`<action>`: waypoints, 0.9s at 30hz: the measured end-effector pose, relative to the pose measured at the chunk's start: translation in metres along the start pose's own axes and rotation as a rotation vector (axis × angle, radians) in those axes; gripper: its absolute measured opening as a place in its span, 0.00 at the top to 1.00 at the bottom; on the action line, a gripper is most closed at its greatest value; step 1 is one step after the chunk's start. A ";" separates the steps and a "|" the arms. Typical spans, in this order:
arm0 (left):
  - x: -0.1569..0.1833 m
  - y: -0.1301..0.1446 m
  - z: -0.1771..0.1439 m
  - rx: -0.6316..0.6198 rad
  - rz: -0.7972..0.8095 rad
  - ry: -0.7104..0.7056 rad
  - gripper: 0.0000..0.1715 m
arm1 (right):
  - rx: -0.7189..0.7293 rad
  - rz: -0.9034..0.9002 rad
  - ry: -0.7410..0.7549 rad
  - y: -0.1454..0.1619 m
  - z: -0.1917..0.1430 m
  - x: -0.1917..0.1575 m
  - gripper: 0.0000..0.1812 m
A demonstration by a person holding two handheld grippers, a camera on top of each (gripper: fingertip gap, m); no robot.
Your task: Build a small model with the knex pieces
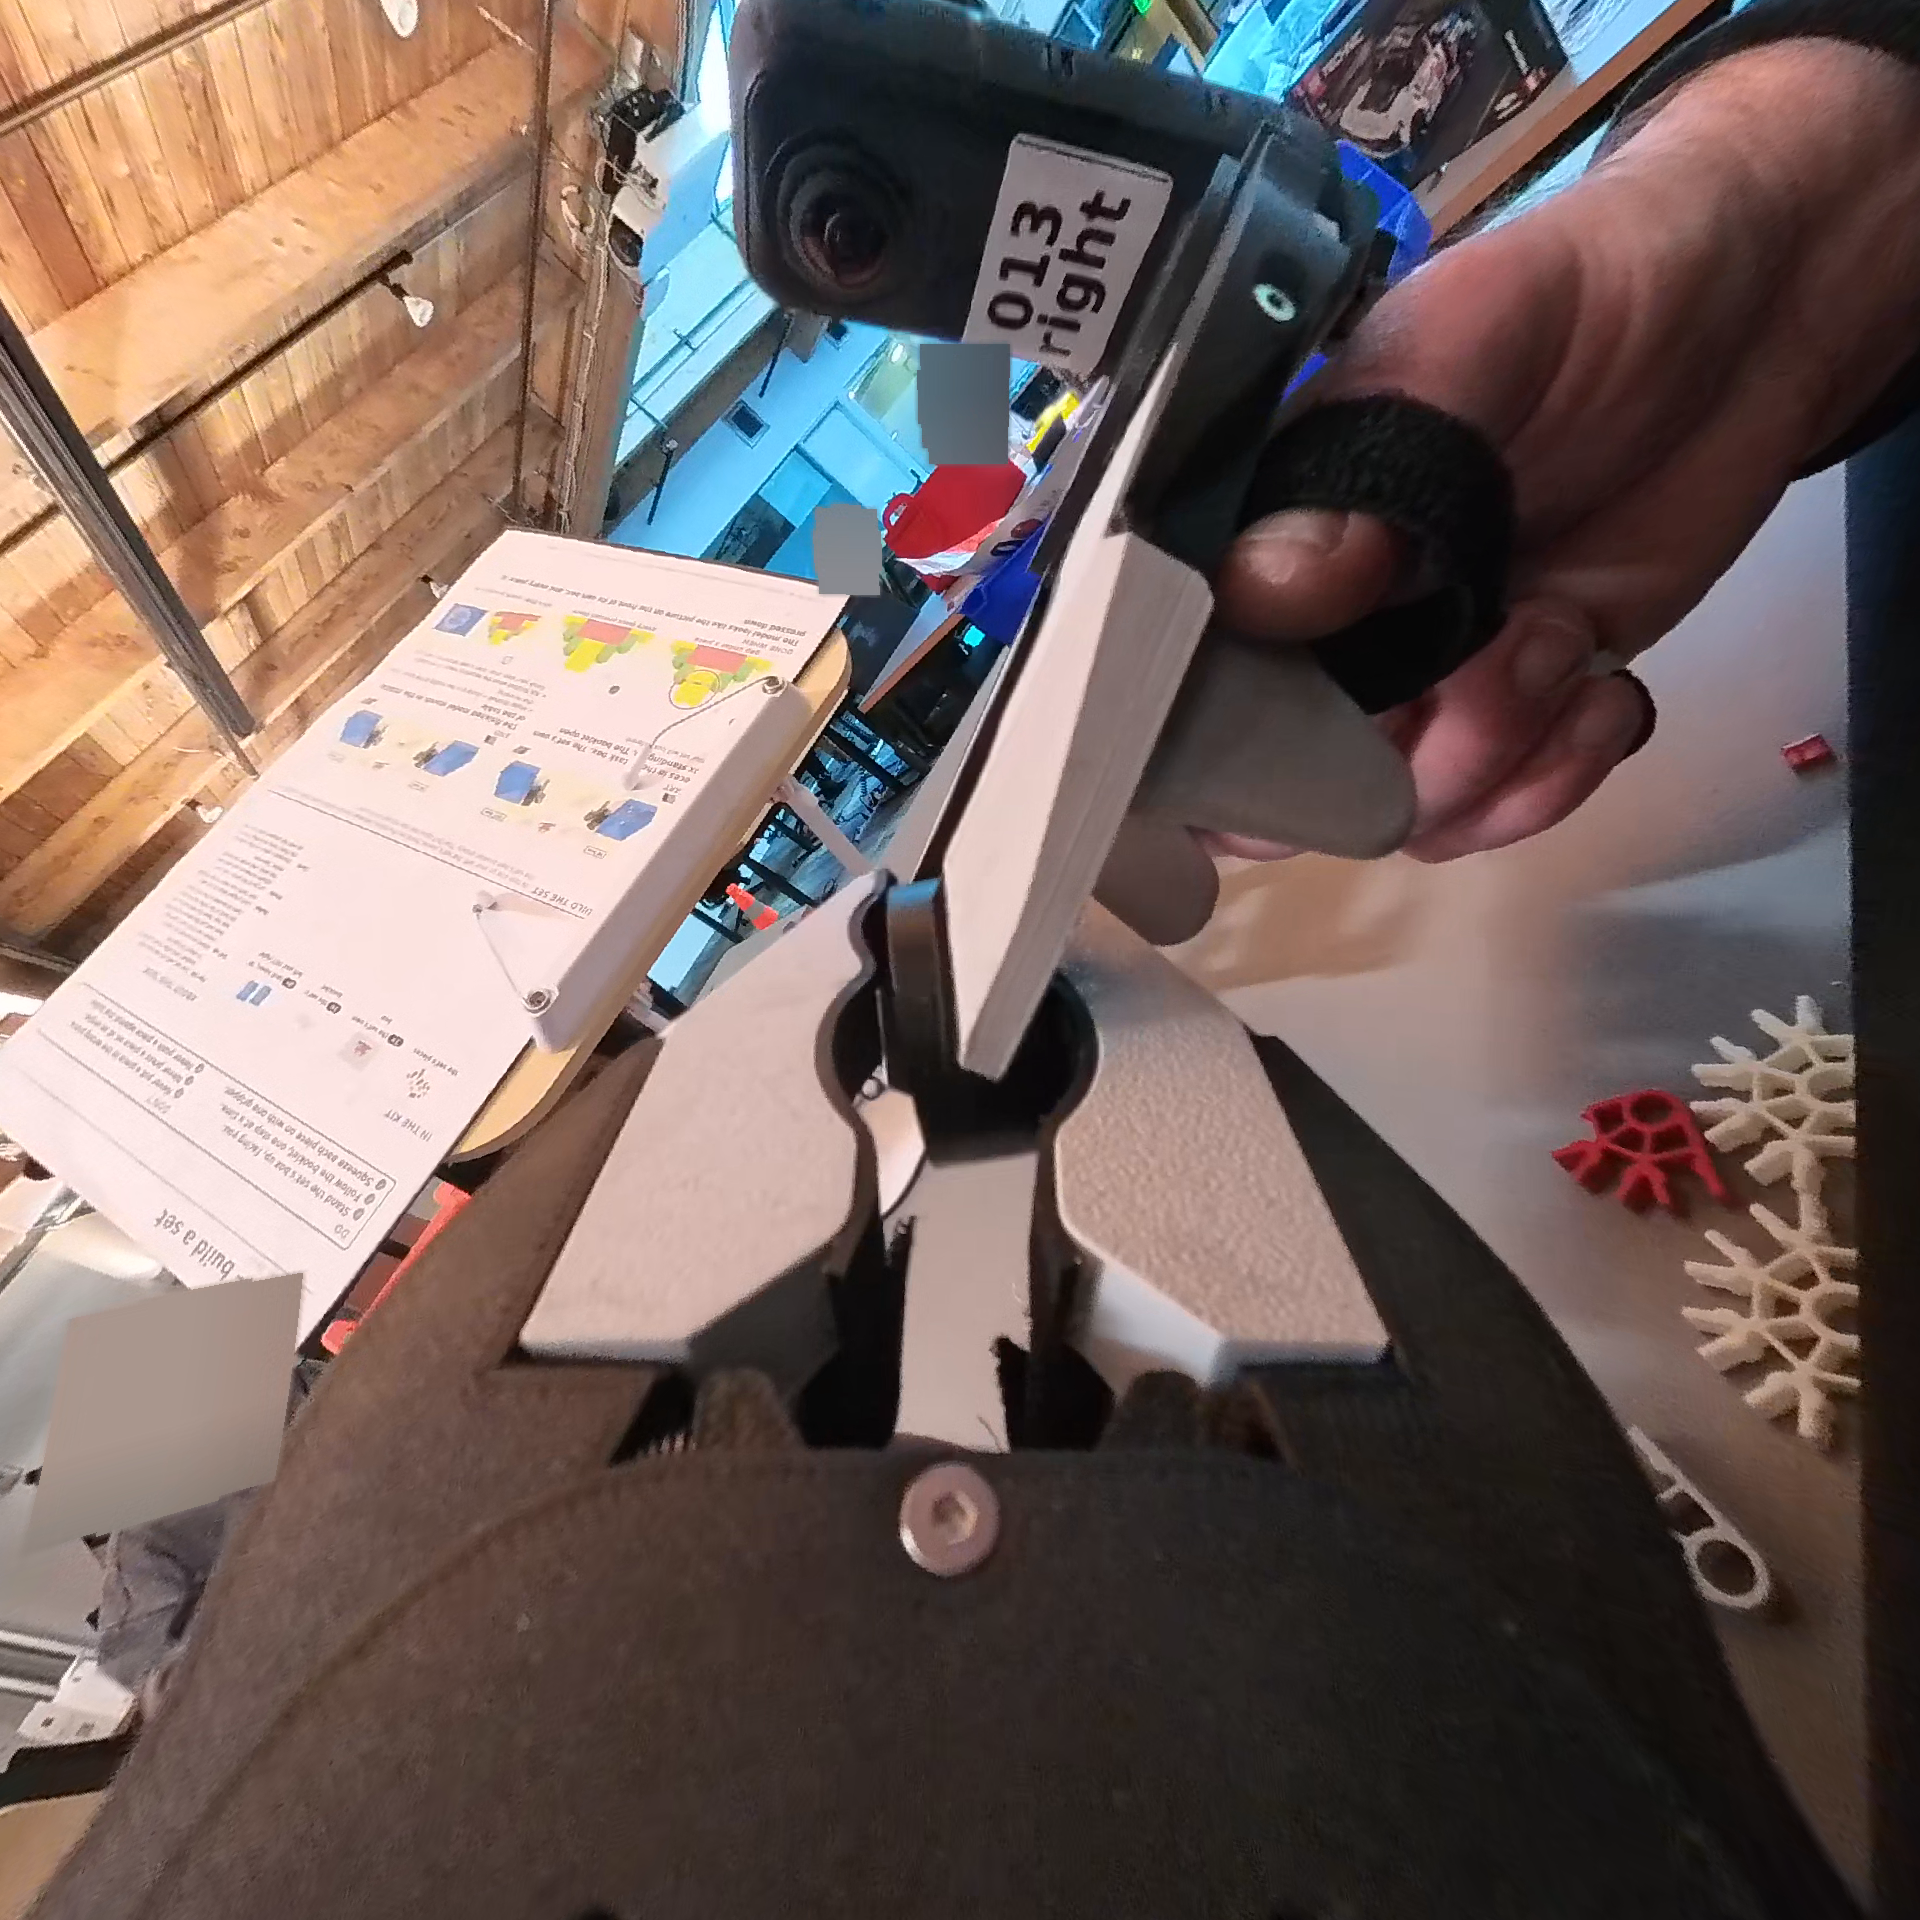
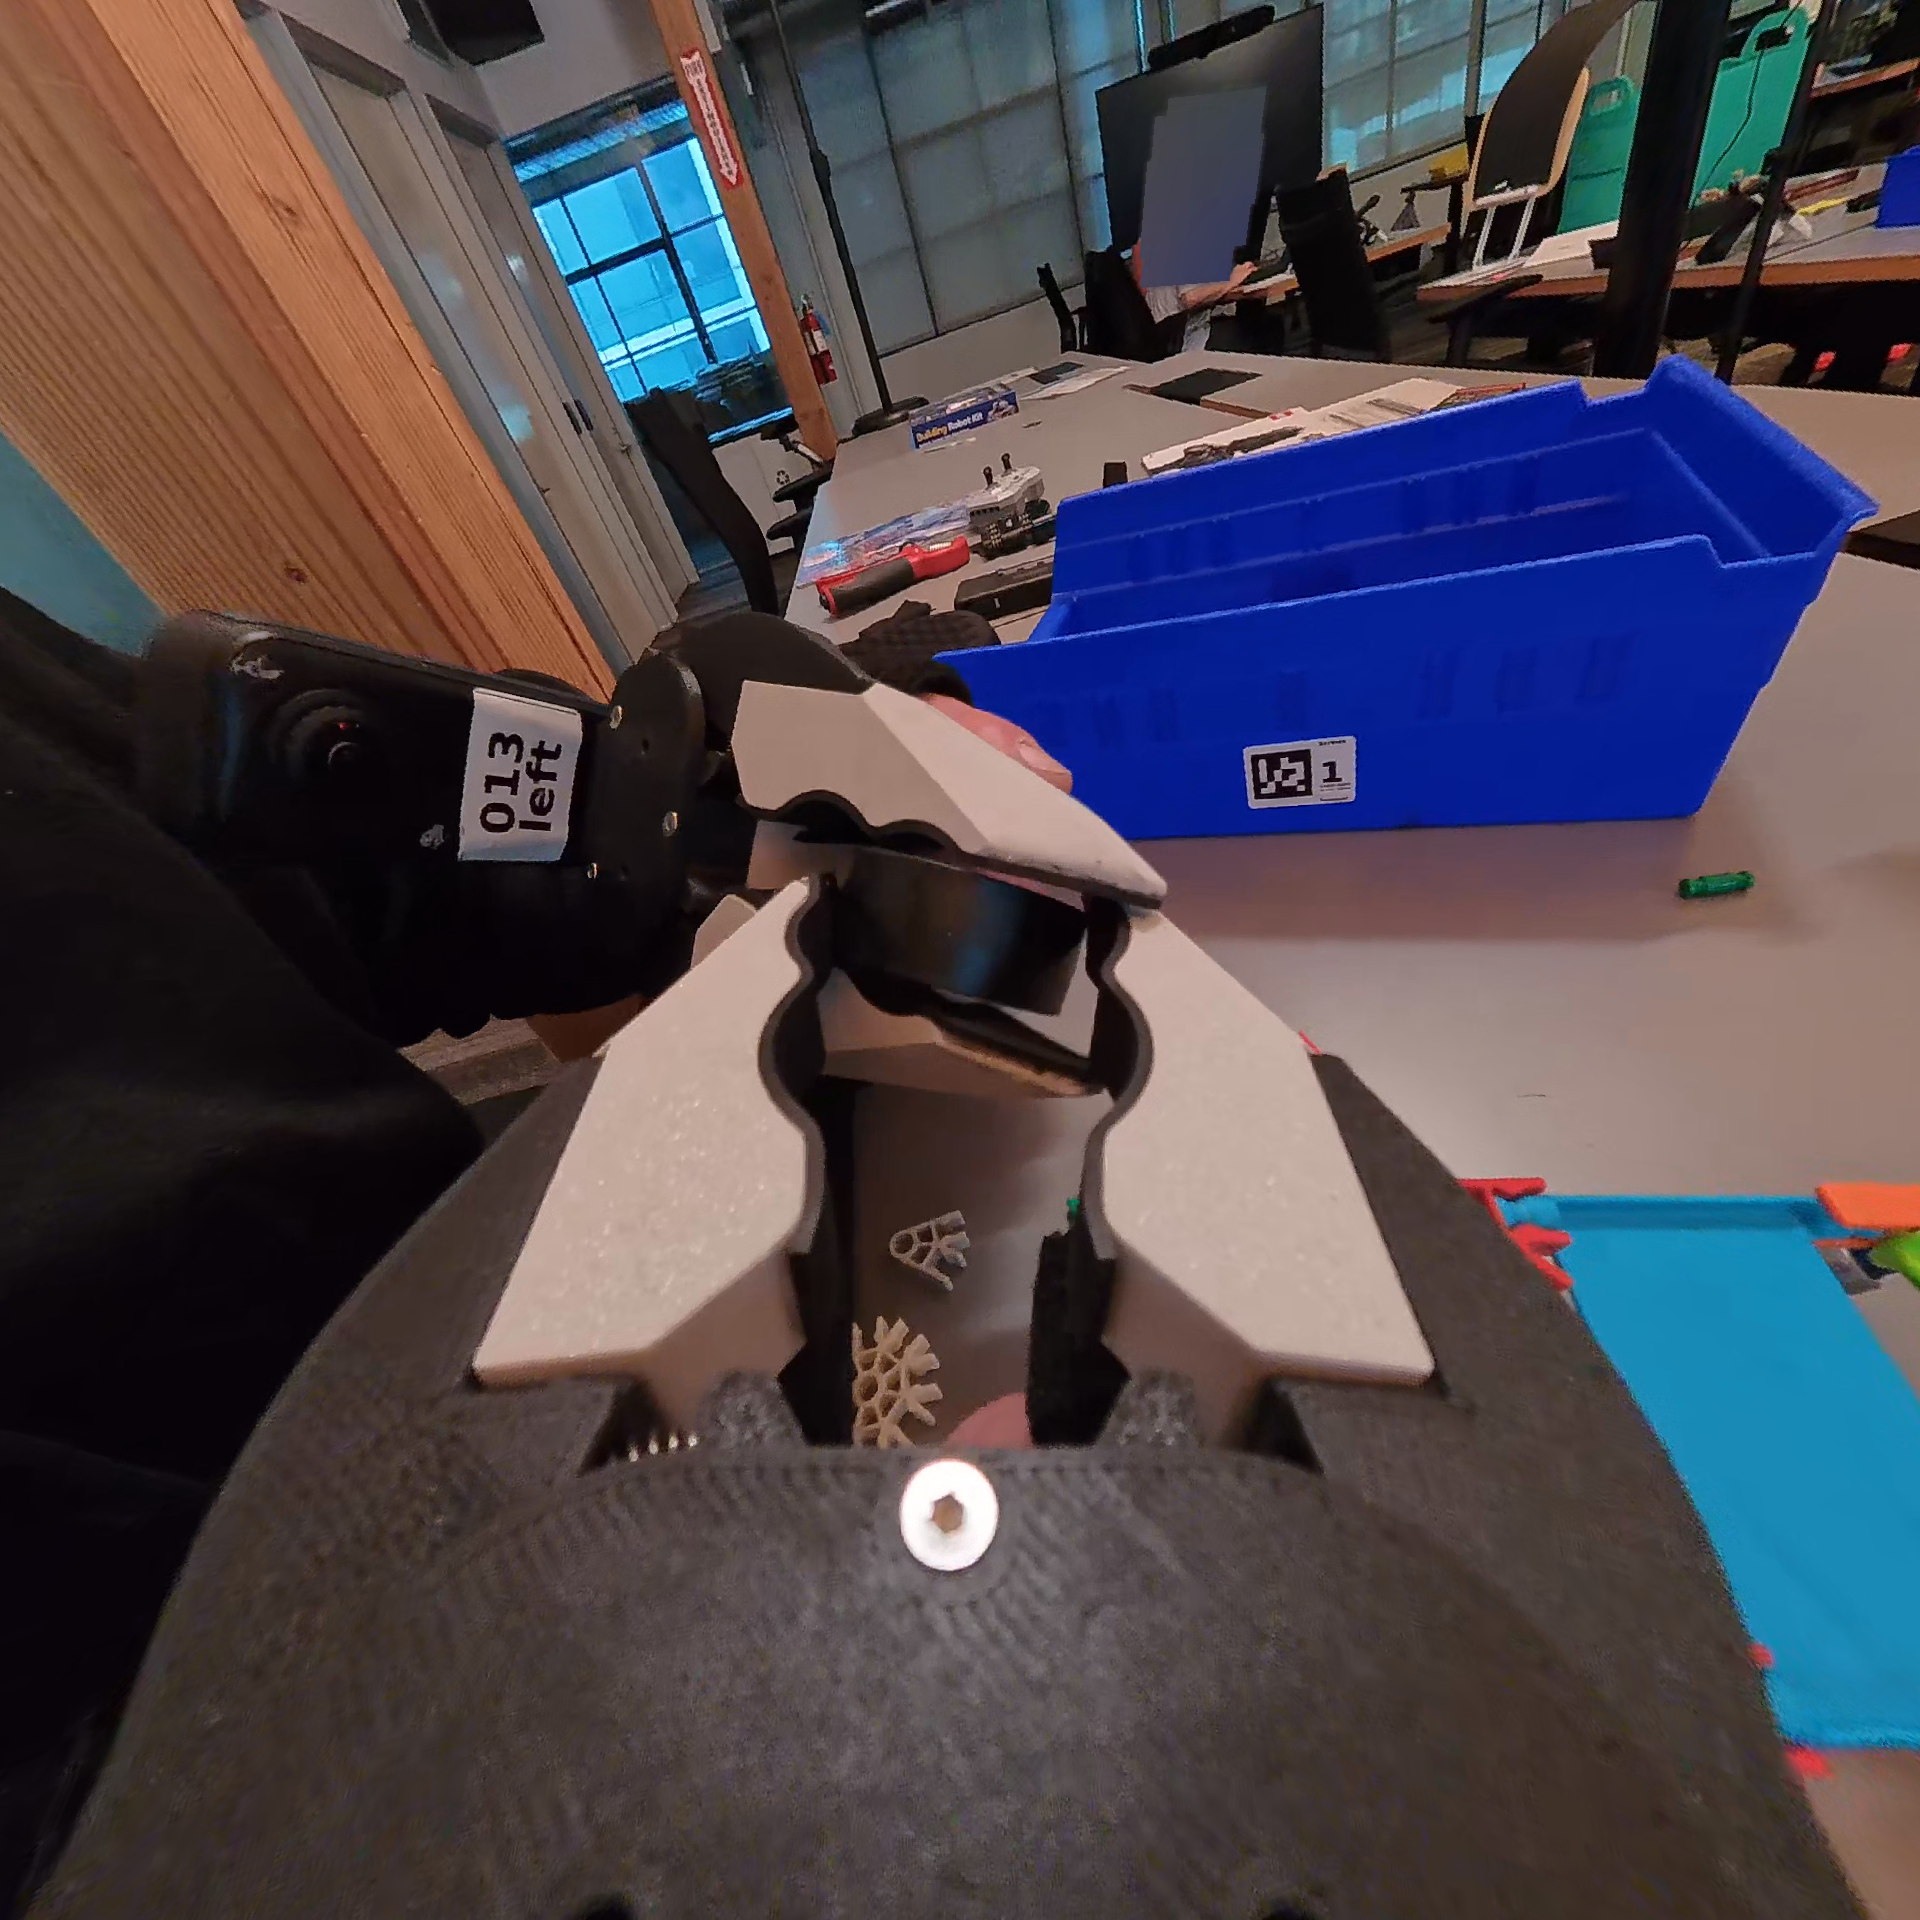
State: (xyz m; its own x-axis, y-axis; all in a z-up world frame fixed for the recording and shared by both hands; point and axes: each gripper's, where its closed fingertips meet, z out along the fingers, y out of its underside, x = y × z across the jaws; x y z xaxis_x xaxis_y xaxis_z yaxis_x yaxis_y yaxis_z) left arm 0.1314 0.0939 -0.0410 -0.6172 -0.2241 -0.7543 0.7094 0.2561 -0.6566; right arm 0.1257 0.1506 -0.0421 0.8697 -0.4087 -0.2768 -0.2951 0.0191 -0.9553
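Left wrist view: both hand-held grippers (image 1: 961, 1049) (image 2: 961, 971) clamp one black wheel (image 2: 966, 935); two cream snowflake connectors (image 1: 1782, 1101), one red (image 1: 1642, 1148).

We see a black round part (image 2: 971, 940), a short wheel-like cylinder, held off the table between both grippers: the left gripper (image 2: 1039, 977) clamps its flat faces, while the right gripper (image 2: 956, 997) closes its notched fingers around its rim (how firmly, we cannot tell).
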 end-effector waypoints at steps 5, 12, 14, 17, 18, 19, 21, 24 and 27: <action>0.003 0.003 0.002 -0.014 -0.028 0.020 0.68 | 0.038 0.019 0.003 -0.008 -0.004 0.002 0.74; 0.005 0.002 0.005 -0.016 -0.005 0.010 0.78 | 0.007 0.020 -0.026 -0.001 0.000 -0.004 0.74; 0.003 0.001 0.004 -0.011 -0.005 0.003 0.82 | 0.001 0.018 -0.027 0.000 0.000 -0.004 0.74; 0.001 -0.001 0.003 -0.005 -0.010 -0.003 0.87 | 0.002 0.024 -0.030 0.000 0.000 -0.004 0.74; 0.001 0.000 0.003 -0.007 -0.003 -0.005 0.87 | -0.001 0.023 -0.030 0.001 0.000 -0.004 0.74; 0.001 0.000 0.003 -0.007 0.002 -0.005 0.88 | -0.002 0.023 -0.031 0.001 0.000 -0.004 0.74; 0.001 0.000 0.003 -0.007 -0.002 -0.003 0.87 | -0.003 0.022 -0.030 0.001 0.000 -0.004 0.74; -0.001 0.001 0.003 -0.016 -0.003 -0.014 0.85 | 0.011 0.018 -0.014 -0.002 -0.001 -0.001 0.74; -0.005 0.001 0.003 -0.015 -0.029 -0.024 0.74 | 0.049 0.049 0.002 -0.009 -0.006 0.005 0.74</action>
State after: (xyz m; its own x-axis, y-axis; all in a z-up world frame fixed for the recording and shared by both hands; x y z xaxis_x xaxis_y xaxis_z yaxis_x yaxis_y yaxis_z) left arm 0.1365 0.0924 -0.0382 -0.6288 -0.2539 -0.7350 0.6862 0.2635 -0.6780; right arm 0.1308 0.1430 -0.0344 0.8539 -0.4078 -0.3235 -0.3175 0.0843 -0.9445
